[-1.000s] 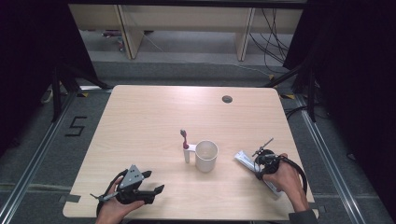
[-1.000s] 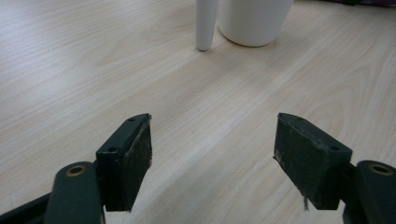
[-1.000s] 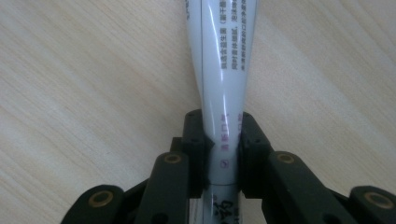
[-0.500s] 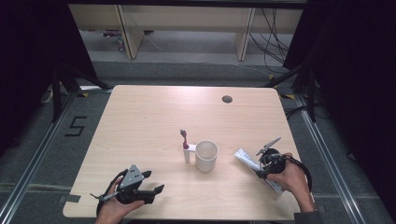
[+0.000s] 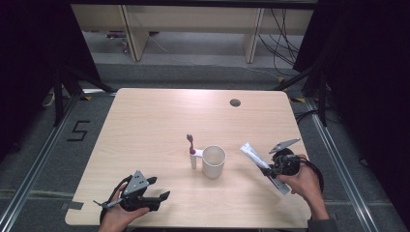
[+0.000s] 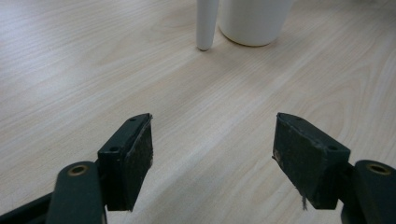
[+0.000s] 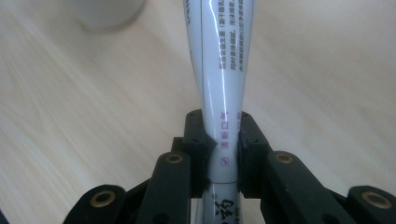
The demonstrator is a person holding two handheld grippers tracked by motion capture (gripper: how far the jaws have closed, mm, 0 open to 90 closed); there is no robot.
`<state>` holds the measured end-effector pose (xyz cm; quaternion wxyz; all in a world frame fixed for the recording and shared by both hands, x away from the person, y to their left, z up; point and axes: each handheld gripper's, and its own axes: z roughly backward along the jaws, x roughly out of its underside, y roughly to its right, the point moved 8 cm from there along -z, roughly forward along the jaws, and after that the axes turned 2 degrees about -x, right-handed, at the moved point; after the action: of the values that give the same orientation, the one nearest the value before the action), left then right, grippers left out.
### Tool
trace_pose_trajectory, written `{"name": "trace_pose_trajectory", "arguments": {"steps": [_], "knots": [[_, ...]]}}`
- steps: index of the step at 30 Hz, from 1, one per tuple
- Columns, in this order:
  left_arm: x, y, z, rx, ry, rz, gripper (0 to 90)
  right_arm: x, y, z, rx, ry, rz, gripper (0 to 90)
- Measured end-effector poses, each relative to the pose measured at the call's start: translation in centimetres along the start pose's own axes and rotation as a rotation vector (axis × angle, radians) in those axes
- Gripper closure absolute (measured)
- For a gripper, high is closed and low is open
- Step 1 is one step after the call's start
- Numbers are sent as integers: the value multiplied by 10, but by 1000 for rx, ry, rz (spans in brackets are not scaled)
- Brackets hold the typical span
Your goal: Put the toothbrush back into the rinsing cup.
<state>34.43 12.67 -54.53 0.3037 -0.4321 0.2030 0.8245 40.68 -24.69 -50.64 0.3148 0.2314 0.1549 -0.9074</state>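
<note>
You are working at a light wooden table (image 5: pixel 159 121), with both of your forearms coming in over its near edge. Near the middle of it a white cup (image 5: pixel 213 161) is standing upright, and just beside it, on the left in the high view, a white holder with a red-headed toothbrush (image 5: pixel 192 151) is standing upright too; in your left gripper view their bases (image 6: pixel 252 21) are showing at the top, well ahead of the jaws.

Your left gripper (image 5: pixel 157 189) is sitting low at the near left part of the table, its jaws standing wide apart with nothing but bare wood between them.

Your right gripper (image 5: pixel 269 167) is clamping a white toothpaste tube (image 5: pixel 254 155) at the near right, to the right of the cup and apart from it. In your right gripper view the pads are pressing on both sides of the tube (image 7: pixel 223 70), which is running straight out ahead, printed with small lettering.
</note>
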Motion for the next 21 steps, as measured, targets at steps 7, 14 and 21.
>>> {"name": "trace_pose_trajectory", "arguments": {"steps": [7, 14, 21], "knots": [[0, 0, 0, -2, -4, 2, 284, -32, 1, 19, -48, 297, 1, 776], [1, 0, -1, 0, -2, 1, 284, -64, -9, 26, -120, 507, -17, 776], [1, -1, 0, 1, -14, -10, 284, -94, -27, 22, -167, 640, 4, 777]]}}
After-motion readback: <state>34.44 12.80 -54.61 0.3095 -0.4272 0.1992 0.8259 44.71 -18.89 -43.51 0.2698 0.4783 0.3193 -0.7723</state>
